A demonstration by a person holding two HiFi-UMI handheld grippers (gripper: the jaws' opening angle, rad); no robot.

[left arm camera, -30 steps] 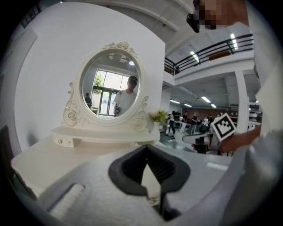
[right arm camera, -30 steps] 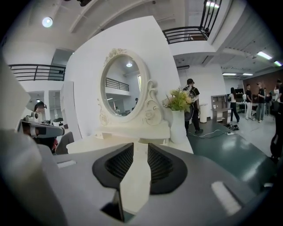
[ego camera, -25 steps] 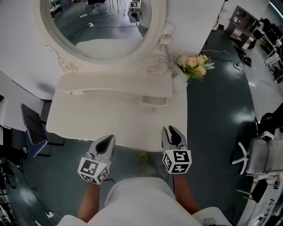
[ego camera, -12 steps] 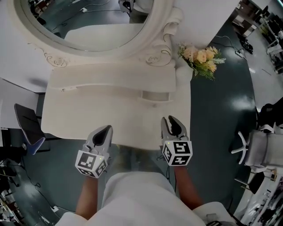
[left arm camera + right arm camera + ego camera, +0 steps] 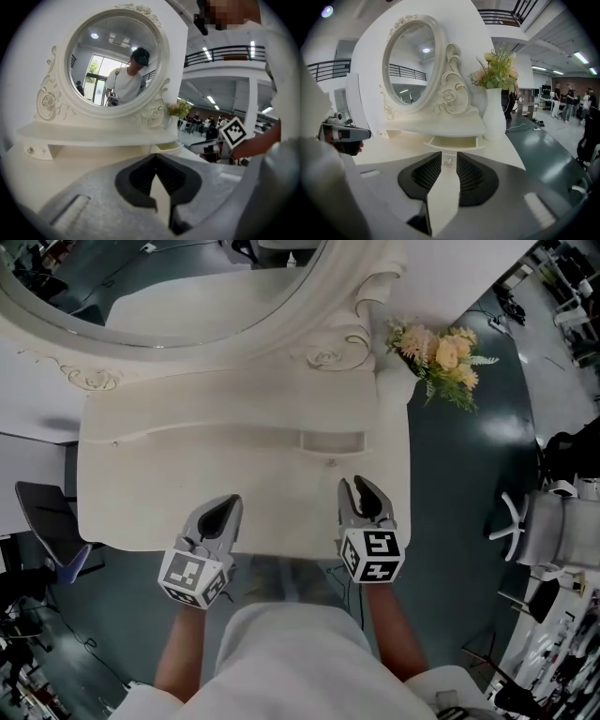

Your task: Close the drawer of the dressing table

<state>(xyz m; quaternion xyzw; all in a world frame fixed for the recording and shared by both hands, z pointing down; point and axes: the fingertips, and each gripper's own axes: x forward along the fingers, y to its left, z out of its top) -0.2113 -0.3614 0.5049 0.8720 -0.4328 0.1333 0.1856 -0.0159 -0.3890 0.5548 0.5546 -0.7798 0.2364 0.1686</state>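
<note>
The white dressing table (image 5: 169,493) has a small drawer (image 5: 331,442) pulled a little way out from under its raised shelf, with a small knob (image 5: 330,463) on its front. In the right gripper view the drawer (image 5: 452,142) lies straight ahead, and its knob (image 5: 448,162) shows in the gap between the jaws. My right gripper (image 5: 364,495) hovers over the table's front part, short of the drawer, slightly open and empty (image 5: 448,157). My left gripper (image 5: 223,514) is over the front edge to the left, its tips together (image 5: 155,155) on nothing.
An oval mirror (image 5: 169,277) in a carved frame stands at the back. A white vase of flowers (image 5: 441,352) is at the back right corner, beside the drawer. A dark chair (image 5: 47,517) stands left of the table and an office chair (image 5: 548,549) to the right.
Both grippers have moved forward, from in front of the table to over its front edge. The right one is now closer to the drawer. The drawer has not moved.
</note>
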